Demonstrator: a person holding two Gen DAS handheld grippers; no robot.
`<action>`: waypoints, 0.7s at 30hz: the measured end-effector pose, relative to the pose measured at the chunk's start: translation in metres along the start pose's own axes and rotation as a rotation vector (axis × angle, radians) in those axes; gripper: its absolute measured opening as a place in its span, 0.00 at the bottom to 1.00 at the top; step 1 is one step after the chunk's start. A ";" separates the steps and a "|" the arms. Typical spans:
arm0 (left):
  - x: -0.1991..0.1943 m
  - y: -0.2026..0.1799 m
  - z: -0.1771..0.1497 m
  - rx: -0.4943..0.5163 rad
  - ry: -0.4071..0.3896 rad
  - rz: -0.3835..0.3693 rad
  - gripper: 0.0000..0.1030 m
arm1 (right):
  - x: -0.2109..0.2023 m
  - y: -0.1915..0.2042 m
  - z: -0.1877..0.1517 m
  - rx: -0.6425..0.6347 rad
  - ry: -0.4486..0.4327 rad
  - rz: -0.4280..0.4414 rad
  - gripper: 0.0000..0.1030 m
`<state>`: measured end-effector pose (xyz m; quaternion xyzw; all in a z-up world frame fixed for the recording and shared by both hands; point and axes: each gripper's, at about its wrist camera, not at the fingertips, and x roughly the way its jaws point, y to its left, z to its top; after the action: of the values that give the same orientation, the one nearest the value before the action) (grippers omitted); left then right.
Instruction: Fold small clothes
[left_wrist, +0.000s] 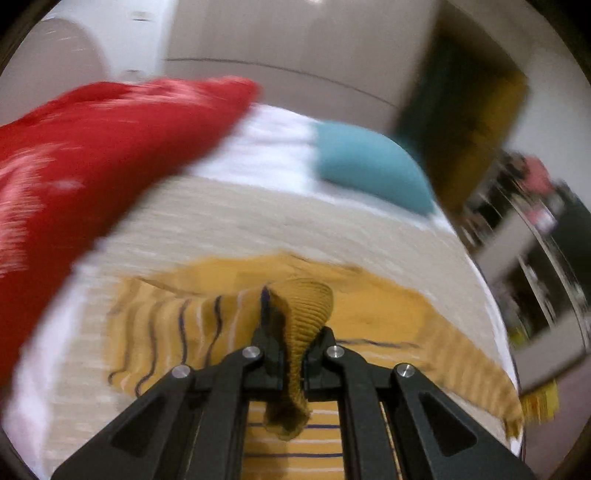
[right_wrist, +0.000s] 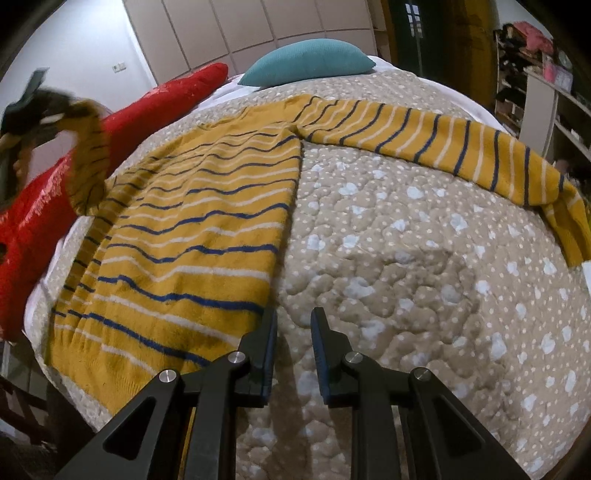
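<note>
A yellow sweater (right_wrist: 192, 236) with blue and white stripes lies flat on the bed, its right sleeve (right_wrist: 436, 144) stretched out toward the bed's right edge. My left gripper (left_wrist: 291, 347) is shut on the ribbed cuff (left_wrist: 306, 314) of the left sleeve and holds it lifted above the sweater; it also shows in the right wrist view (right_wrist: 33, 110) at far left with the sleeve (right_wrist: 88, 162) hanging from it. My right gripper (right_wrist: 293, 325) is open and empty, just above the quilt beside the sweater's lower right hem.
The bed has a beige dotted quilt (right_wrist: 406, 277). A long red cushion (right_wrist: 155, 103) lies along its left side and a teal pillow (right_wrist: 314, 62) at the head. Shelves (right_wrist: 535, 85) with clutter stand at the right. White wardrobe doors (right_wrist: 258, 26) are behind.
</note>
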<state>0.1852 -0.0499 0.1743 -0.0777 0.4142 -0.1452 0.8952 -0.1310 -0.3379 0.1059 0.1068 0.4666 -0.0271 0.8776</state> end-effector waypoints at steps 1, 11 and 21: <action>0.017 -0.027 -0.008 0.036 0.026 -0.034 0.05 | -0.001 -0.004 0.000 0.012 0.000 0.008 0.20; 0.065 -0.092 -0.077 0.068 0.247 -0.261 0.43 | -0.016 -0.028 -0.003 0.079 -0.032 0.033 0.20; -0.058 0.058 -0.134 -0.002 0.081 -0.011 0.65 | -0.010 -0.018 0.005 0.073 -0.027 0.081 0.25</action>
<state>0.0581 0.0212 0.1144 -0.0750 0.4499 -0.1527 0.8767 -0.1356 -0.3573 0.1141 0.1572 0.4489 -0.0099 0.8796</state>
